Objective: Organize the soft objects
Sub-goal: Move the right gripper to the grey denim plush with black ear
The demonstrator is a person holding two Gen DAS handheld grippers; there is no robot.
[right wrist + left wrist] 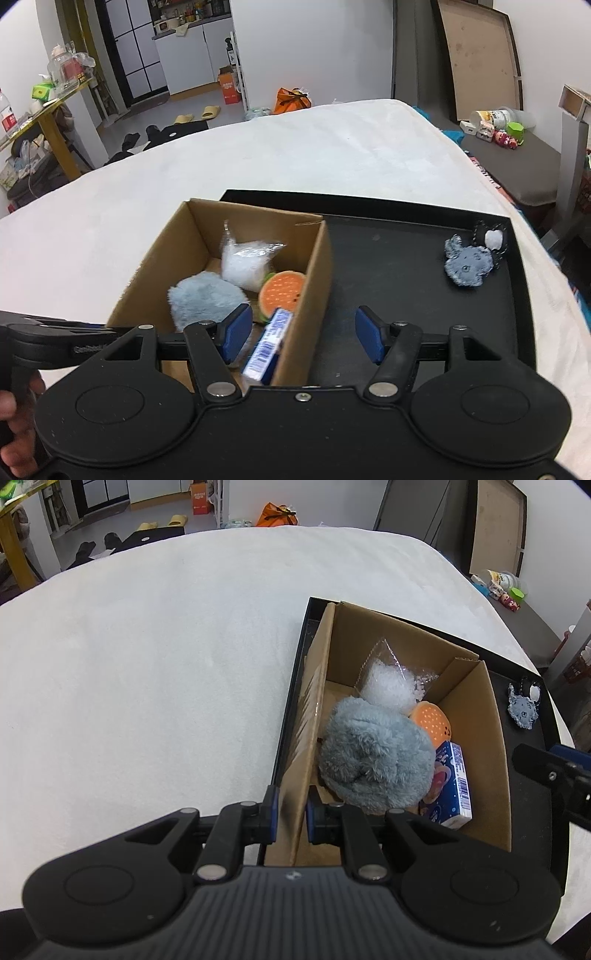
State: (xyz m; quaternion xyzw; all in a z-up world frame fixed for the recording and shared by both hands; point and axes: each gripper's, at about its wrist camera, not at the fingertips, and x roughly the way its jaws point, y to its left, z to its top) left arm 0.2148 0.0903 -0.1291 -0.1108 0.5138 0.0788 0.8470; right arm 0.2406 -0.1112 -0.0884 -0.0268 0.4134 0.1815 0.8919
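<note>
Left wrist: fingers (291, 814) pinch cardboard box (495, 716) wall (toys inside).

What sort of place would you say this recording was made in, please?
Most likely a lived-in home, perhaps a bedroom or studio flat: the black tray sits on a white mattress, yellow slippers lie on the floor, and white kitchen cabinets stand beyond.

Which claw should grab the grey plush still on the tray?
Right. The right claw is open and empty over the black tray where the grey plush lies. The left claw is shut on the cardboard box wall, probably steadying it.
</note>
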